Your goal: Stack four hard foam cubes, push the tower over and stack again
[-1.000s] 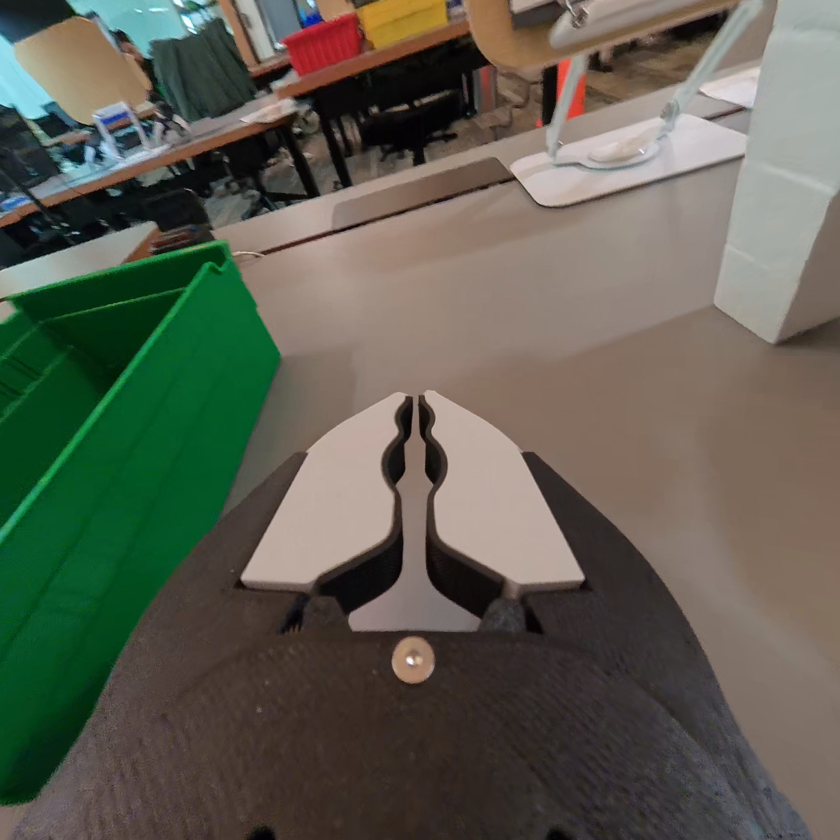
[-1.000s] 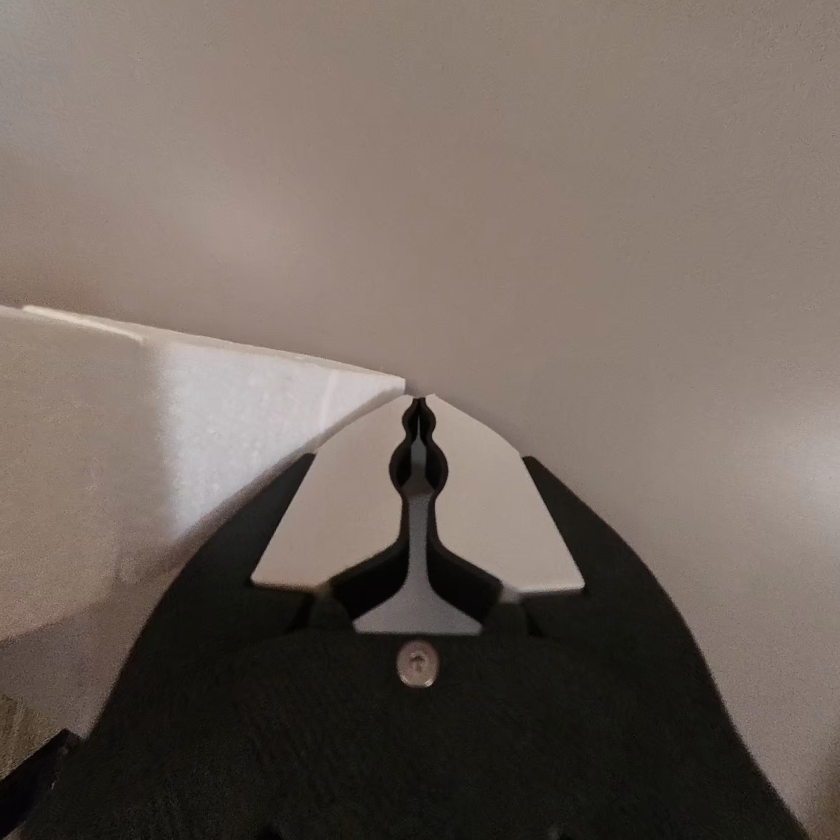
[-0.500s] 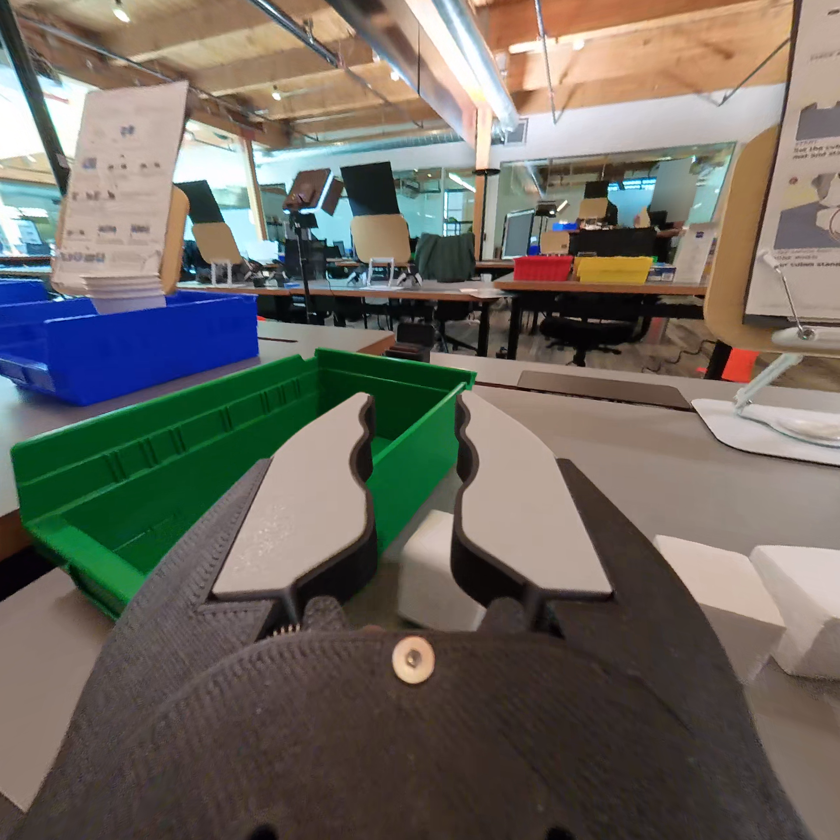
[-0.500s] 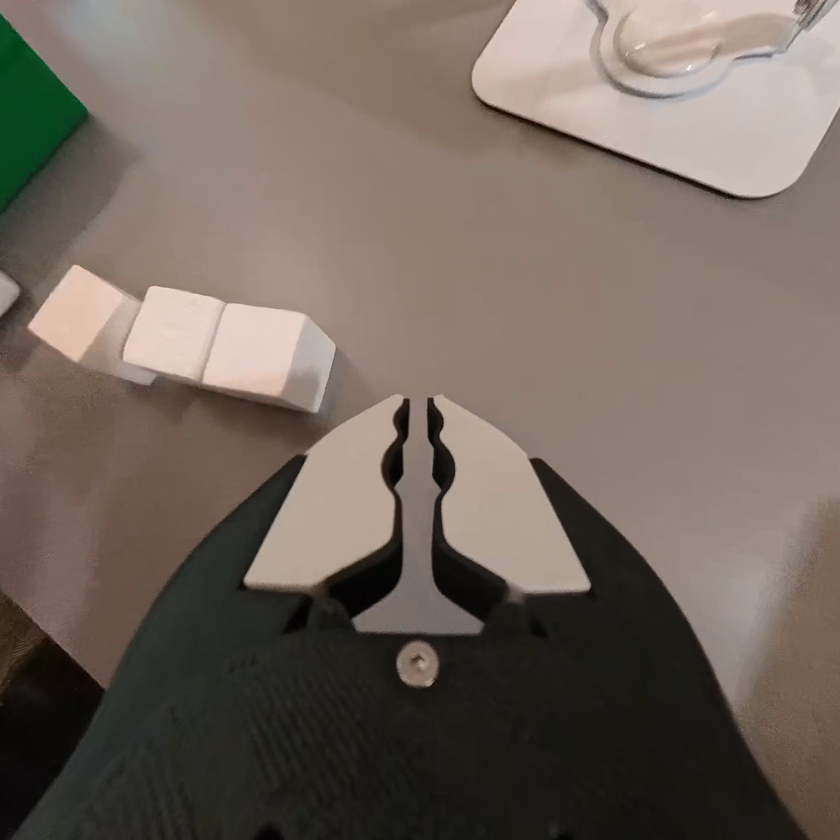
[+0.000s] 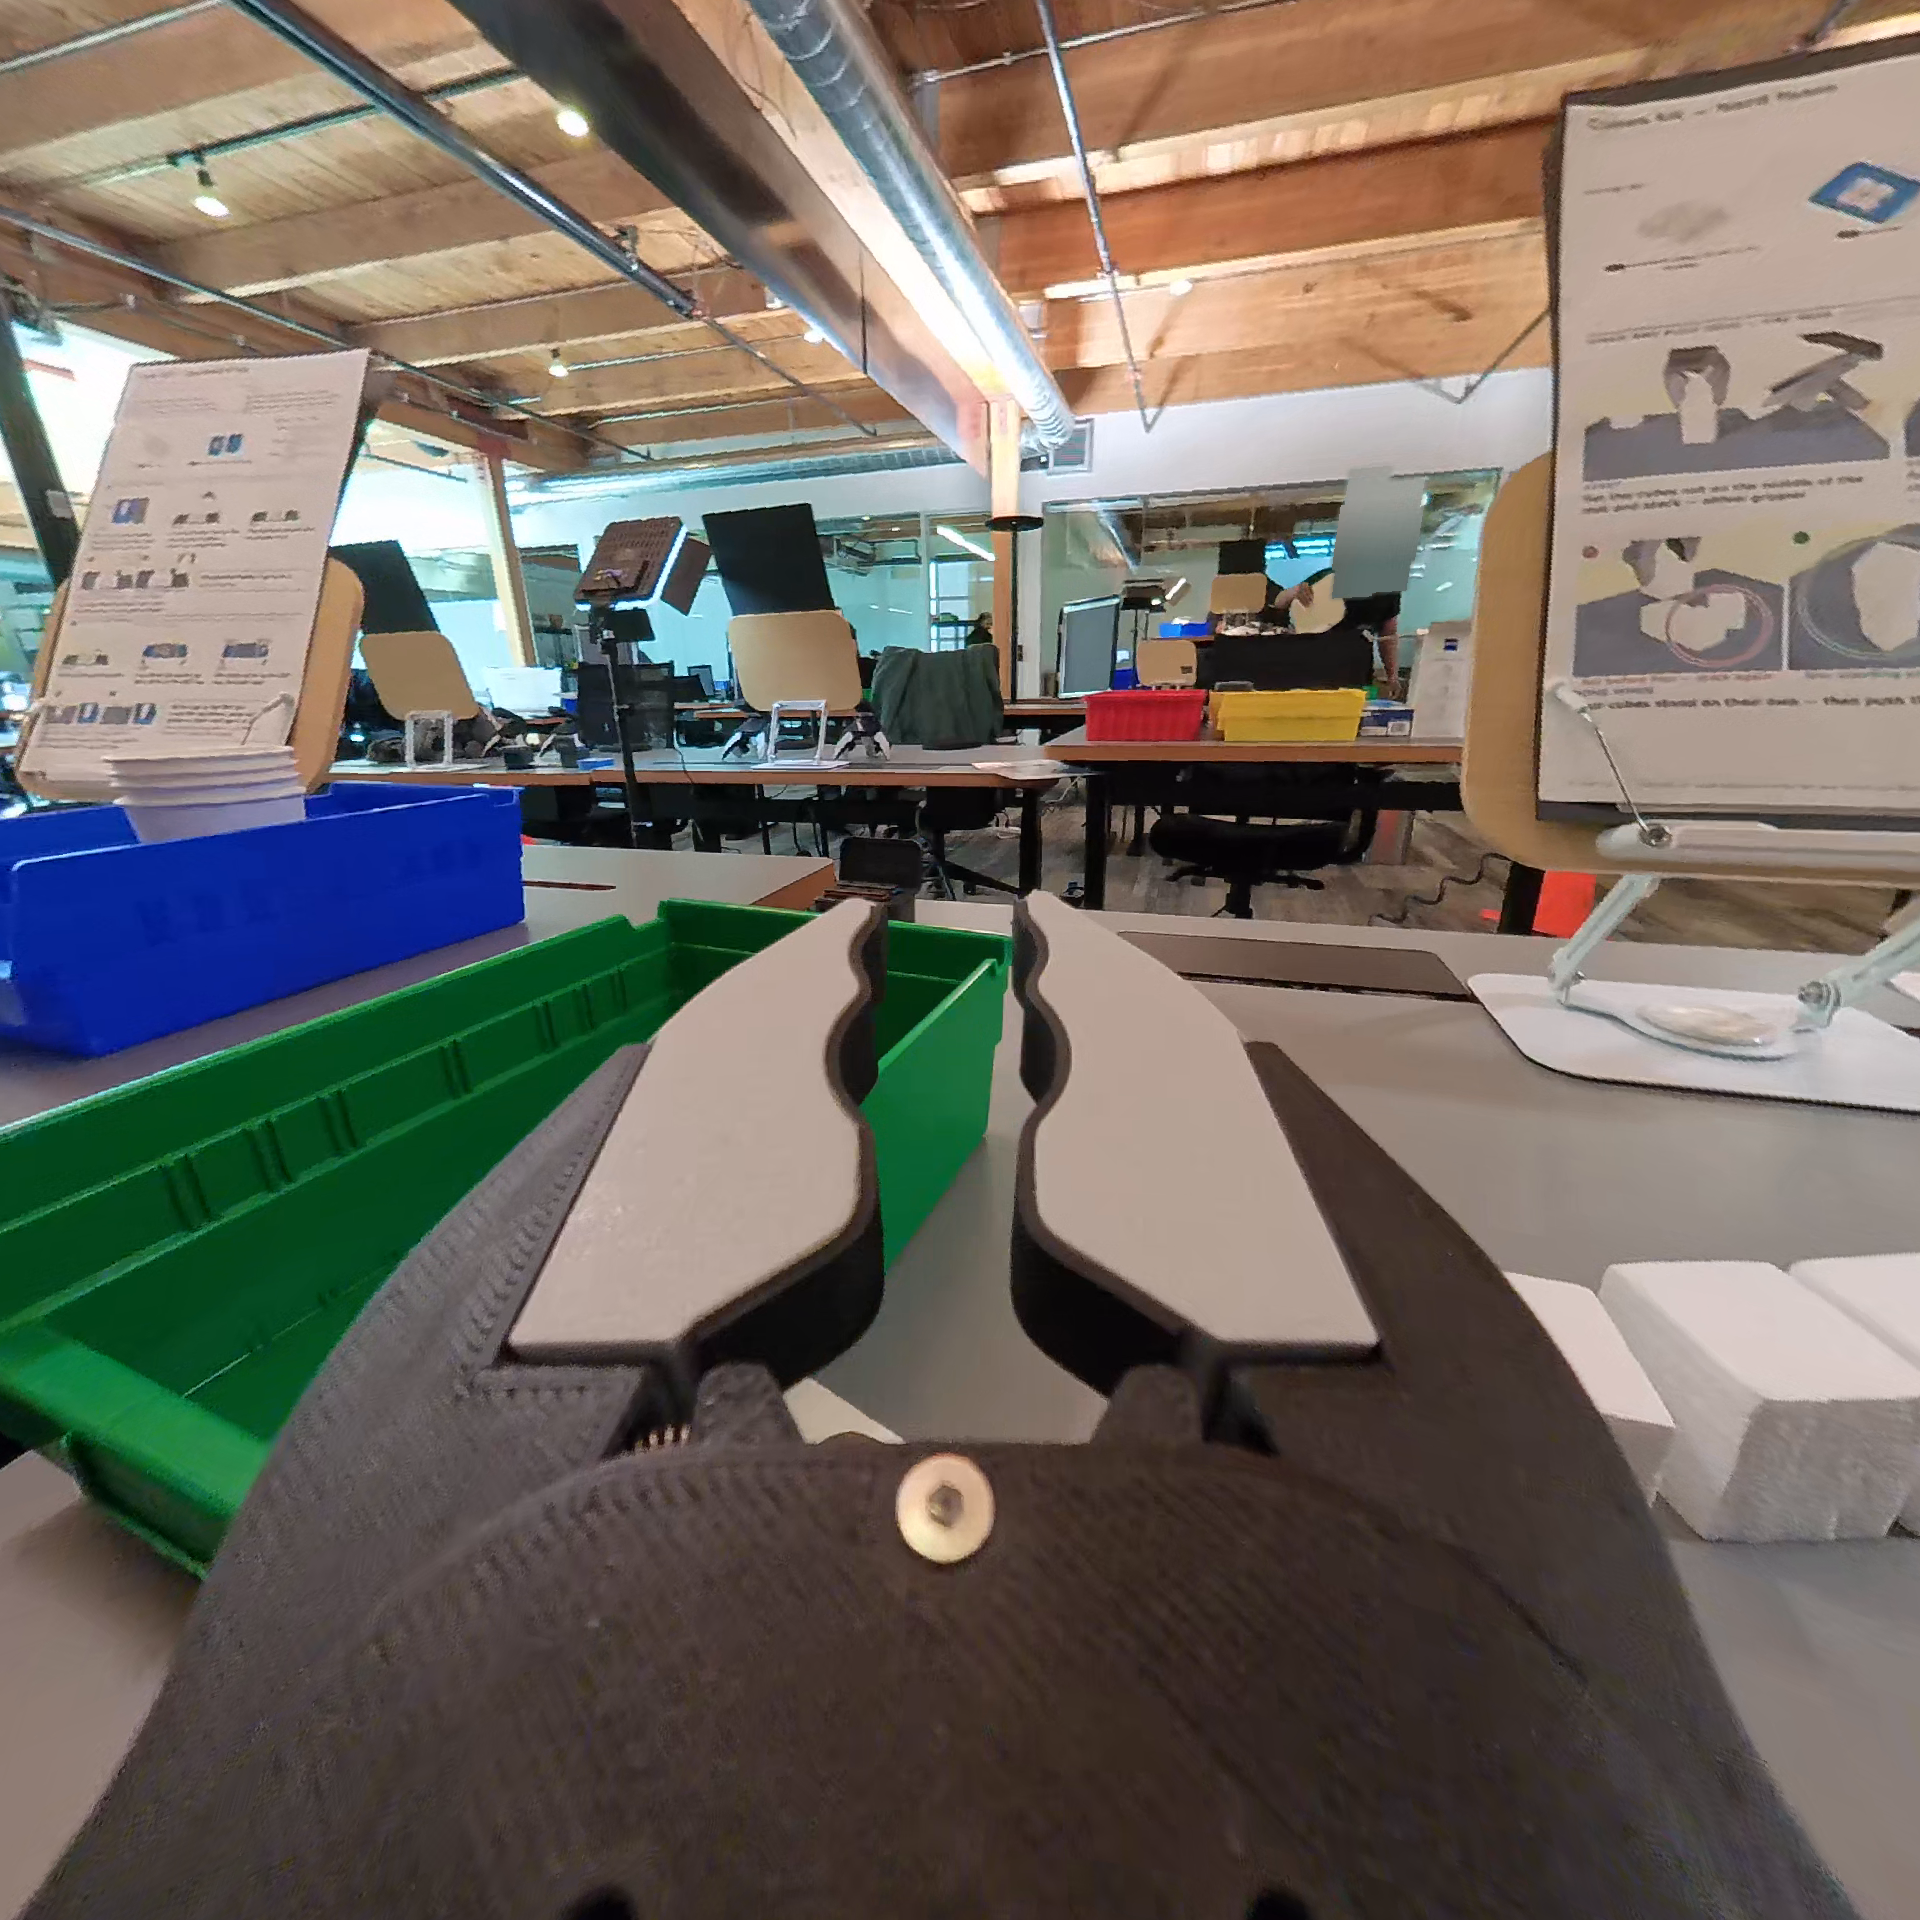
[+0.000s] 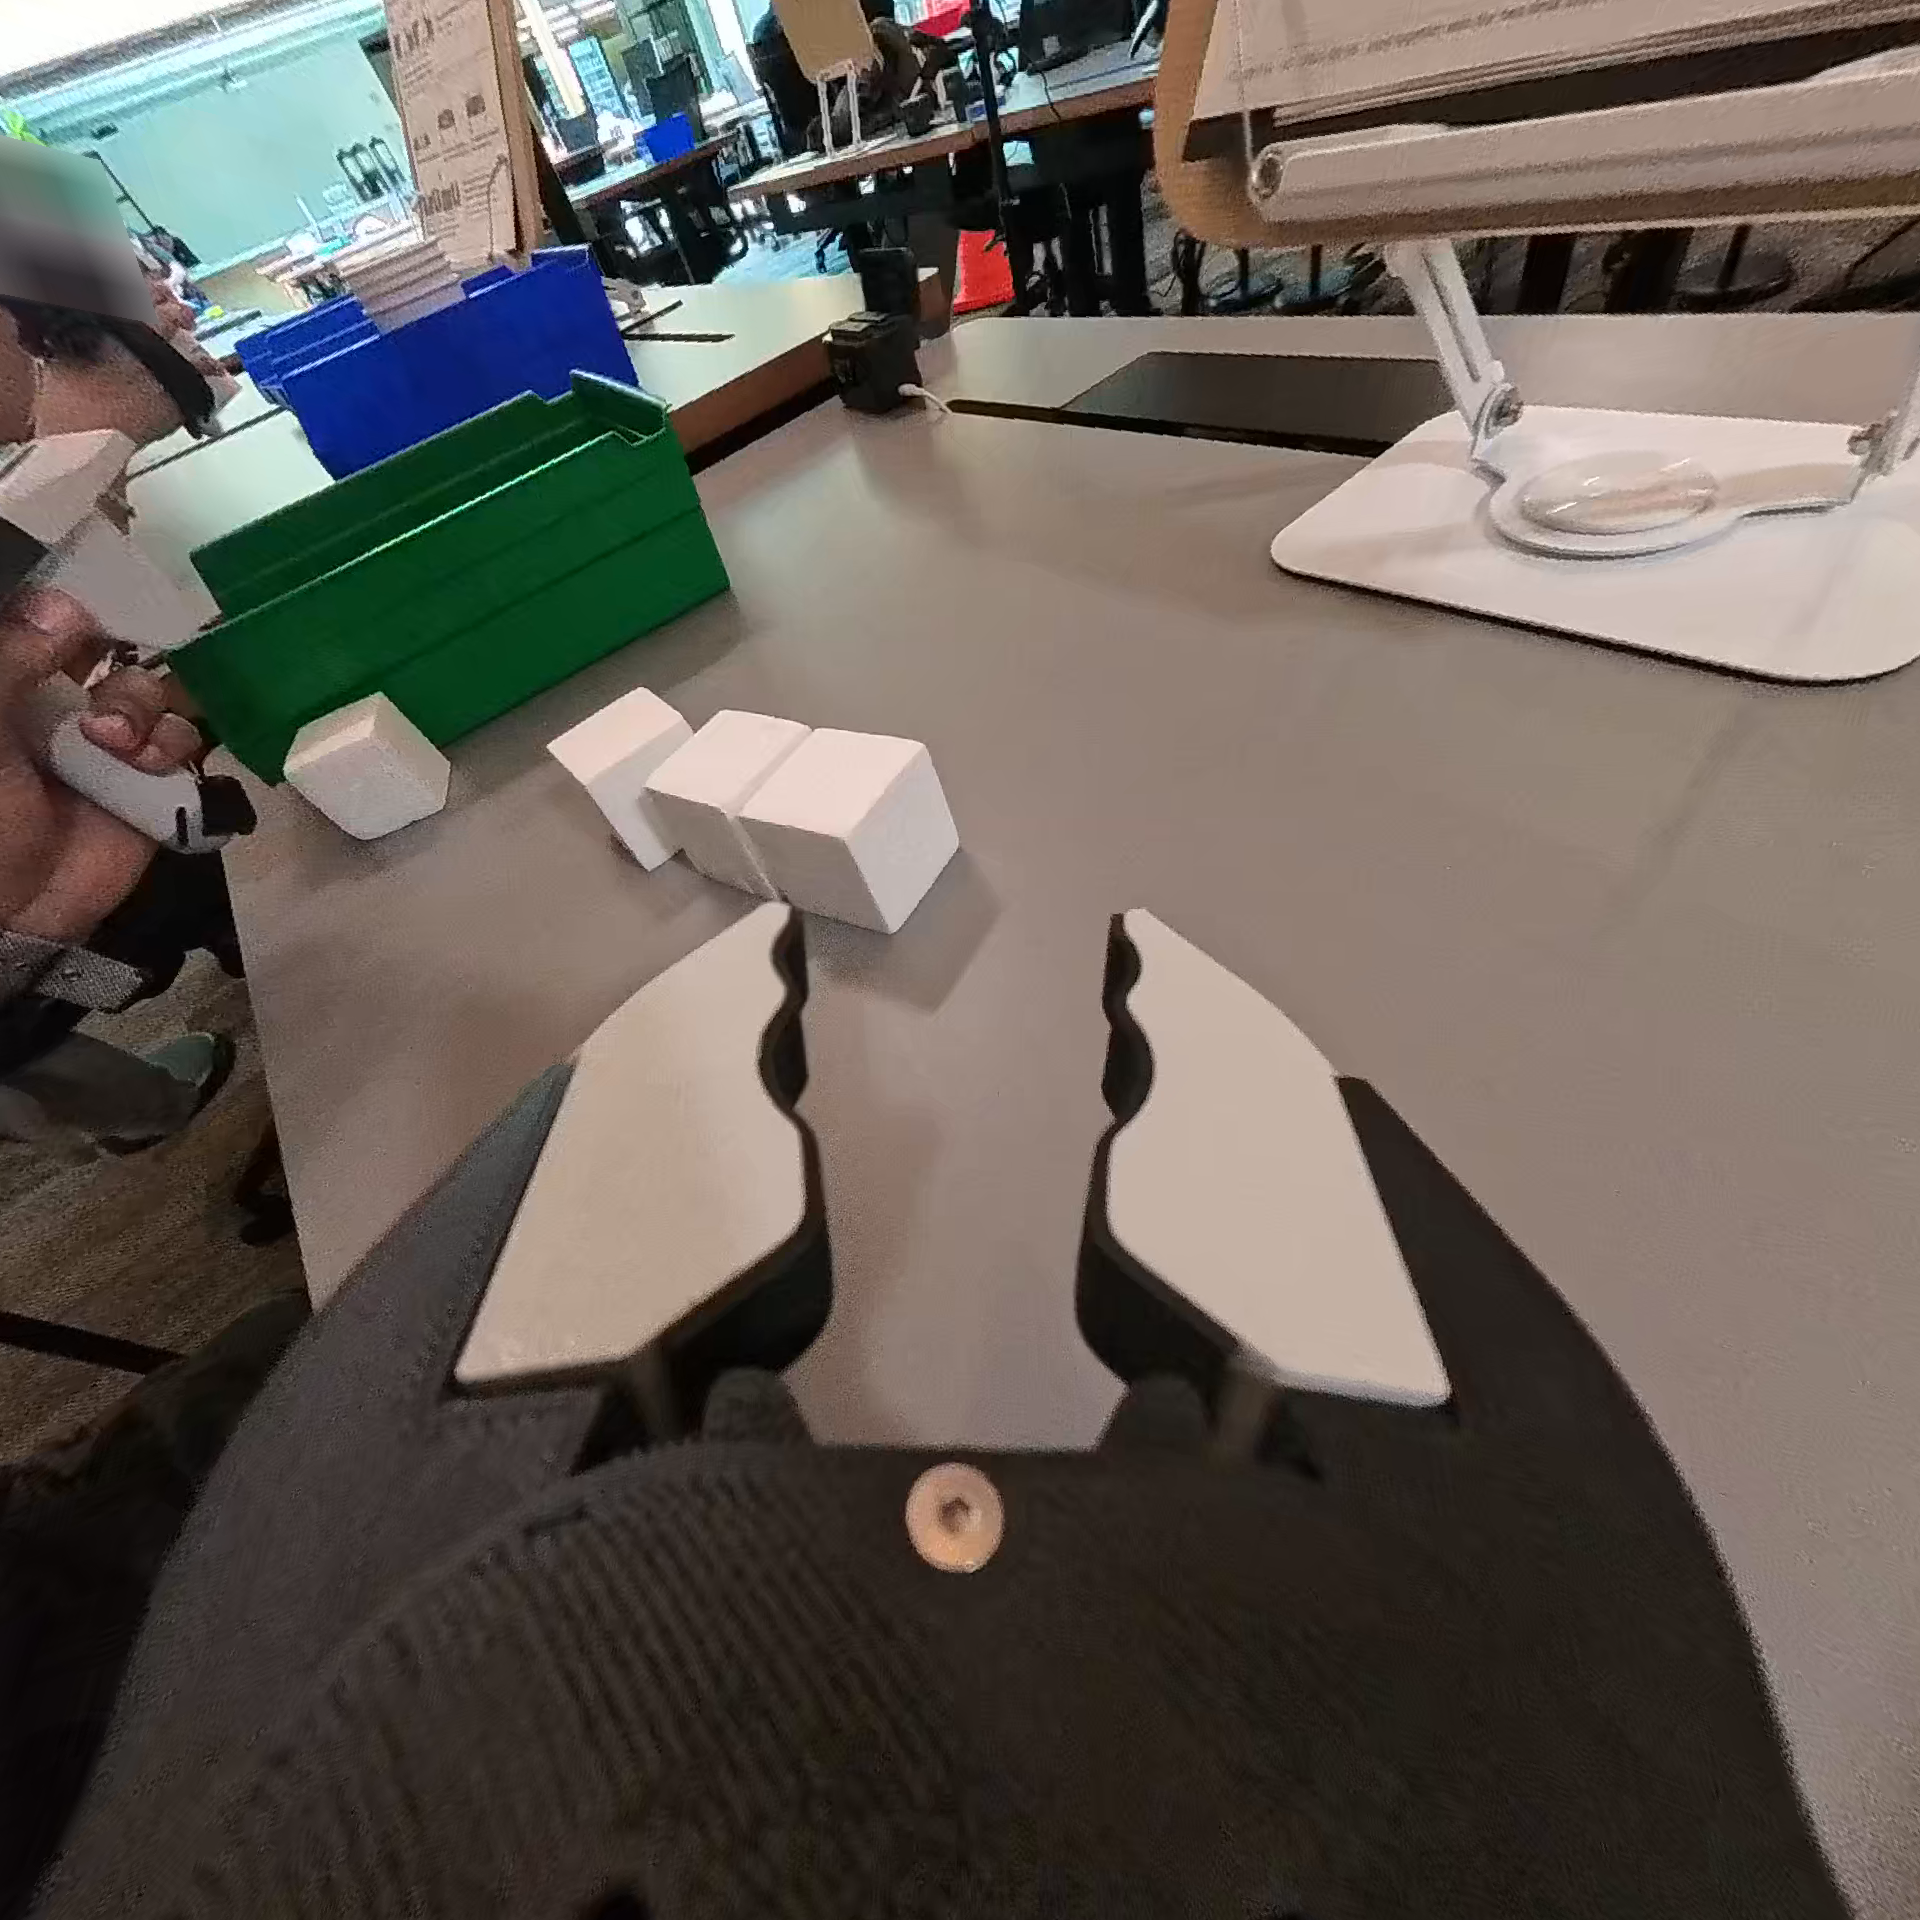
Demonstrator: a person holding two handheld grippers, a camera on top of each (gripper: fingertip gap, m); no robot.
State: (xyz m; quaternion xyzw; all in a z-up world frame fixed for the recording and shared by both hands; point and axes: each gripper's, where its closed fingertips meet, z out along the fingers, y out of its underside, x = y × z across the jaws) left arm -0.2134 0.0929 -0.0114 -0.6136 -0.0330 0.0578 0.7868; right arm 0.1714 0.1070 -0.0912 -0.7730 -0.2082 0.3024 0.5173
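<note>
The left wrist view looks low and level across the grey table [image 5: 1455,1164]. The right wrist view looks down from higher. Both share the green bin [image 5: 312,1164] [image 6: 468,582] and white foam blocks [image 5: 1766,1403] [image 6: 831,821].

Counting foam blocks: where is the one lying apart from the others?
In the right wrist view, the lone white block lies at left on the grey table, against the green bin.

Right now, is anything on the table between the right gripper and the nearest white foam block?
Nothing visible: only bare grey table lies between the open right gripper and the nearest white foam block, which heads a touching row of three.
</note>
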